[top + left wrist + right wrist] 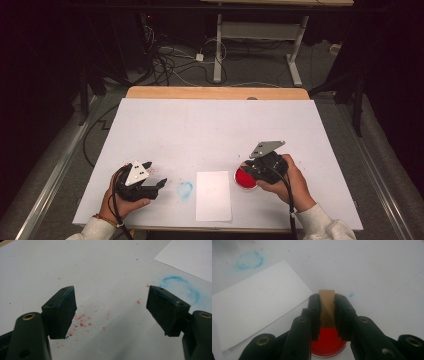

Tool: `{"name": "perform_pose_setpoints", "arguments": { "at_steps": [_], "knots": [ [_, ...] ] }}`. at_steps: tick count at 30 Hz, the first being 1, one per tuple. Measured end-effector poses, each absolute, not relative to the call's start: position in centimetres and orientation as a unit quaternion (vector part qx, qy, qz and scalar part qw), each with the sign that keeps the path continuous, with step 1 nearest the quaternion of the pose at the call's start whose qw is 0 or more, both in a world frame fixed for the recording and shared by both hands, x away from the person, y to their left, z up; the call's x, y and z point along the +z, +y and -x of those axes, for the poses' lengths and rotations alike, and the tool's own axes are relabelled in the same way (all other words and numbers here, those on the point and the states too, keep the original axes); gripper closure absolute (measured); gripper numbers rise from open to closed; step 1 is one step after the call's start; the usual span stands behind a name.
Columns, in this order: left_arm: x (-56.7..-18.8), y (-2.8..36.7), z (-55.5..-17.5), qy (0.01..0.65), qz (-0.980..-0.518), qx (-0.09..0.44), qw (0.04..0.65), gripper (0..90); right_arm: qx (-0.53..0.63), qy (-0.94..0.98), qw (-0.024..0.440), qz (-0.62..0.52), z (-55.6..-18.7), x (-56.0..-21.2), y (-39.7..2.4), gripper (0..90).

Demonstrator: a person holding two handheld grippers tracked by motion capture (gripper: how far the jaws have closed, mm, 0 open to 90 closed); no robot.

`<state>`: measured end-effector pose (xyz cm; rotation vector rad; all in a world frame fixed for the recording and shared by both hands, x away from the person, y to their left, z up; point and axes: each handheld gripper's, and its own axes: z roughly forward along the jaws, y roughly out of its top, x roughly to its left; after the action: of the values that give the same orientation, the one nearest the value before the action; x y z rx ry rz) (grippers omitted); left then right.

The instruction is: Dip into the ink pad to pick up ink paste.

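My right gripper (248, 170) is at the table's front right, held in a hand, and is shut on a small tan wooden block (327, 306). Its jaws stand upright on either side of the block, directly above a round red ink pad (327, 342) that lies on the table (244, 179). A white sheet of paper (213, 196) lies flat just left of the pad. My left gripper (156, 174) rests at the front left, open, with nothing between its fingers (62, 307). Its tips point toward the paper.
A blue ring stain (185, 189) marks the white table cover (210, 125) between the left gripper and the paper. Red specks (81, 321) dot the cover under the left jaws. Beyond the table's far wooden edge, cables and desk legs stand on the floor.
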<state>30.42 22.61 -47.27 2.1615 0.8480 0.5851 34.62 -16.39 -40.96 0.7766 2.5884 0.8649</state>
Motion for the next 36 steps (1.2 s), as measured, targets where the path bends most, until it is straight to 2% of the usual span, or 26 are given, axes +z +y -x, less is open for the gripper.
{"name": "perform_pose_setpoints", "arguments": {
  "at_steps": [9, 36],
  "knots": [
    [-47.3, 22.6, -30.4, 0.325, -0.843, 0.228, 0.363, 23.3, 0.258, 0.915, 0.137, -0.277, -35.2, -43.9, -16.2, 76.5],
    [-47.2, 22.3, -30.4, 0.318, -0.846, 0.228, 0.361, 23.4, 0.254, 0.918, 0.136, -0.274, -35.1, -44.2, -16.2, 76.8]
  ]
}}
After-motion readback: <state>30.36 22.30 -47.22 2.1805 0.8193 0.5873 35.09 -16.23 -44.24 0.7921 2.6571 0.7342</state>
